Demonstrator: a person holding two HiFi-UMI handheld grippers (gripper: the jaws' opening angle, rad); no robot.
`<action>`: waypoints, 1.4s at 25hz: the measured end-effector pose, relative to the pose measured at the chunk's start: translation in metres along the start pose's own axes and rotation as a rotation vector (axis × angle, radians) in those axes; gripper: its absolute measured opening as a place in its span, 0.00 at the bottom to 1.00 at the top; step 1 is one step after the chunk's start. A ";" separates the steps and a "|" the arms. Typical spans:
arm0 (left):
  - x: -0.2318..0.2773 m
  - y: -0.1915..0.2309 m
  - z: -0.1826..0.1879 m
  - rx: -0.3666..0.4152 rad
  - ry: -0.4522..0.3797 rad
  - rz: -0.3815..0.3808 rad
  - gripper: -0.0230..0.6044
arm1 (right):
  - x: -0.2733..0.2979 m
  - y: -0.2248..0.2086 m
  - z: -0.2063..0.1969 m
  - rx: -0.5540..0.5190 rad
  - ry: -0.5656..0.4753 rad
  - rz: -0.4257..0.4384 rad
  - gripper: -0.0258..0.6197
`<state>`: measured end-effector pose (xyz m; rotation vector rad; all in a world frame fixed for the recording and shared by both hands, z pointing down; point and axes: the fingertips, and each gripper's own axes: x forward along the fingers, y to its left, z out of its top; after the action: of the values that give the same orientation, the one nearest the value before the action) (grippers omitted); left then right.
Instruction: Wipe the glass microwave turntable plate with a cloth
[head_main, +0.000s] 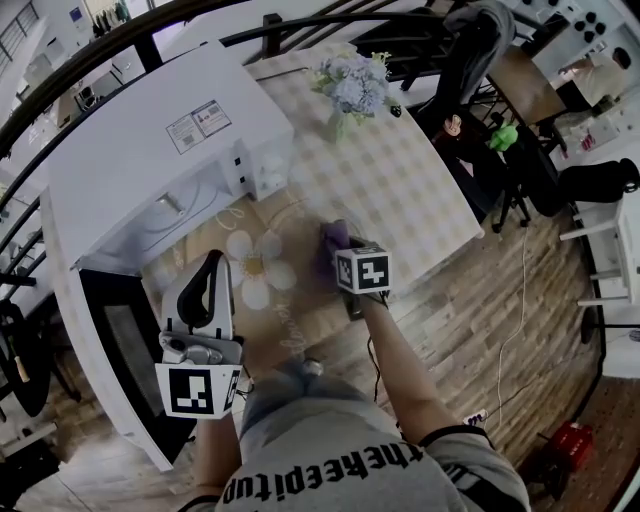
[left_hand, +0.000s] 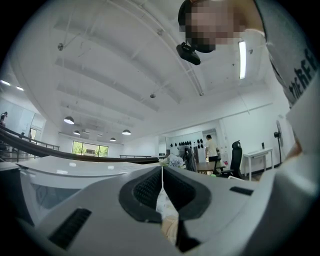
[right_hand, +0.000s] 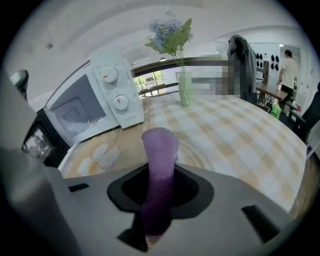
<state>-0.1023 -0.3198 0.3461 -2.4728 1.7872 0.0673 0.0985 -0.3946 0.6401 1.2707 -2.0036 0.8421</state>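
At centre of the head view, the right gripper (head_main: 343, 255) pinches a purple cloth (right_hand: 160, 150) over the glass plate (right_hand: 202, 152), which shows only as a faint rim. At lower left, the left gripper (left_hand: 161, 190) has its jaws together, empty.

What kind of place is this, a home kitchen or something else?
Probably a large open office or lab hall with a staged kitchen table. A microwave and a vase of flowers stand on a table with a checked cloth; an office chair and round ceiling lamps show behind.
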 end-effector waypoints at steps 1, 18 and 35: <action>0.001 -0.002 0.000 -0.001 -0.001 -0.004 0.05 | -0.003 -0.009 -0.001 0.008 -0.002 -0.016 0.20; 0.002 -0.010 0.000 -0.003 0.000 -0.025 0.05 | -0.033 -0.046 -0.005 0.030 -0.006 -0.107 0.20; -0.011 0.000 -0.002 -0.004 0.012 0.020 0.05 | -0.001 0.137 -0.036 -0.201 0.050 0.248 0.20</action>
<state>-0.1061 -0.3100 0.3485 -2.4638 1.8187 0.0577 -0.0220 -0.3197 0.6352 0.8942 -2.1731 0.7534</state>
